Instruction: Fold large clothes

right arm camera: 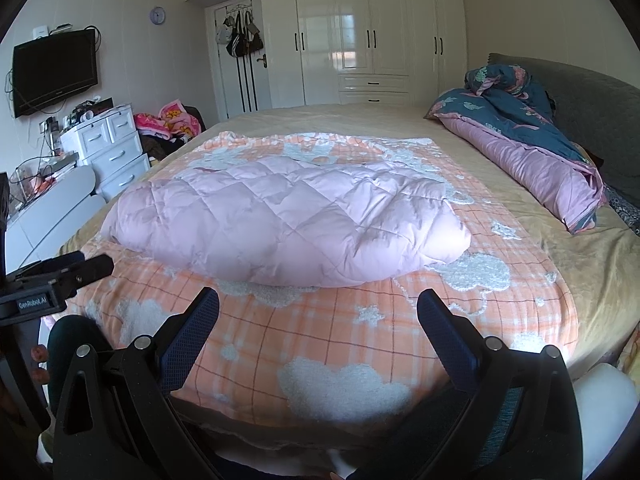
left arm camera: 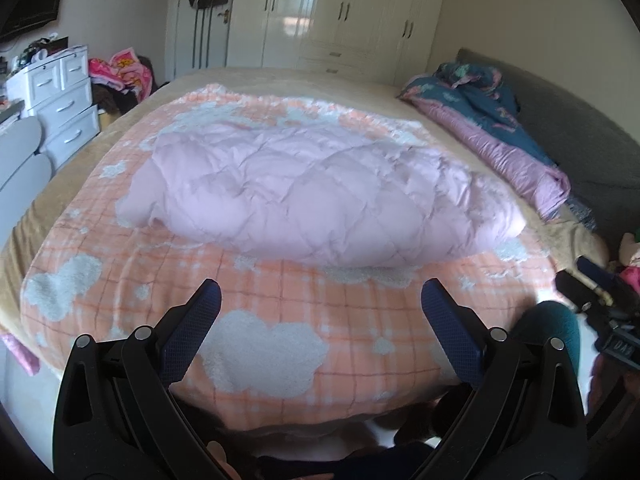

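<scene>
A pale pink quilted coat (left arm camera: 316,196) lies folded into a puffy bundle in the middle of the bed, on an orange checked blanket (left arm camera: 280,344) with white cloud shapes. The same pink coat (right arm camera: 288,220) fills the centre of the right wrist view, on that blanket (right arm camera: 320,344). My left gripper (left arm camera: 320,292) hangs open above the blanket's near edge, short of the coat, with nothing between its fingers. My right gripper (right arm camera: 318,300) is open too, equally short of the coat and empty. The other gripper shows at the edge of each view.
A rolled blue and pink duvet (right arm camera: 532,140) lies along the bed's right side by the grey headboard (right arm camera: 592,104). A white drawer unit (right arm camera: 116,148) and a heap of clothes (right arm camera: 168,124) stand left of the bed. White wardrobes (right arm camera: 360,36) line the far wall.
</scene>
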`<state>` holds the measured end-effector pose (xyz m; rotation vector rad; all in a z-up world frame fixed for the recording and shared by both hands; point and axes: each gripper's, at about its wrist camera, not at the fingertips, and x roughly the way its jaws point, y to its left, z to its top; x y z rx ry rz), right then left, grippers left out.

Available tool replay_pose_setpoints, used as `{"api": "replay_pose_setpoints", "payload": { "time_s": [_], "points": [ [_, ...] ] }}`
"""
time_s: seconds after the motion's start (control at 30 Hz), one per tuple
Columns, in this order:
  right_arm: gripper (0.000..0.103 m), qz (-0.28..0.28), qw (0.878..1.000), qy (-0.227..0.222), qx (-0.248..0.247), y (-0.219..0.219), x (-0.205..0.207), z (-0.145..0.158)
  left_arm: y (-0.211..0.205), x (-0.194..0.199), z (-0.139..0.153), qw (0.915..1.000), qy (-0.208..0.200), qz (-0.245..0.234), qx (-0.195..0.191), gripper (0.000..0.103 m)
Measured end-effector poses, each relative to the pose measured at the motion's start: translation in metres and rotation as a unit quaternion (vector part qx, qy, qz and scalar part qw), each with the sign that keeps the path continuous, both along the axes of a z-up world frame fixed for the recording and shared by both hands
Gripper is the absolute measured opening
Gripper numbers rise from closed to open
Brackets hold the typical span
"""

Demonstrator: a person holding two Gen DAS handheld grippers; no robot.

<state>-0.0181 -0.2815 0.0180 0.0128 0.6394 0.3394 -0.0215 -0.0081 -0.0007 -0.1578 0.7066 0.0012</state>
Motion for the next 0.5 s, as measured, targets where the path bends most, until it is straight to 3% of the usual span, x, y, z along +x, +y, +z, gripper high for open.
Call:
{"api": "replay_pose_setpoints", "payload": {
  "time_s": [0.1,0.27,0.4,0.5],
  "points": [
    [0.099,-0.008,1.000,0.005,0.000,-0.005,0.002,-0.003,0.001,-0.002,-0.006,0.9998,0.004,0.013,0.017,0.094],
    [0.099,-0.044,0.999,0.015,0.005,-0.036,0.007,-0.009,0.026,0.001,-0.013,0.9989,0.016,0.043,-0.009,0.094],
    [0.099,-0.133,0.990,0.040,0.024,-0.103,0.016,-0.023,0.070,0.017,-0.025,0.9953,0.043,0.077,-0.040,0.094],
    [0.099,-0.254,0.964,0.071,0.019,-0.191,0.026,-0.053,0.124,0.035,-0.032,0.9884,0.048,0.142,-0.026,0.094]
  ]
}}
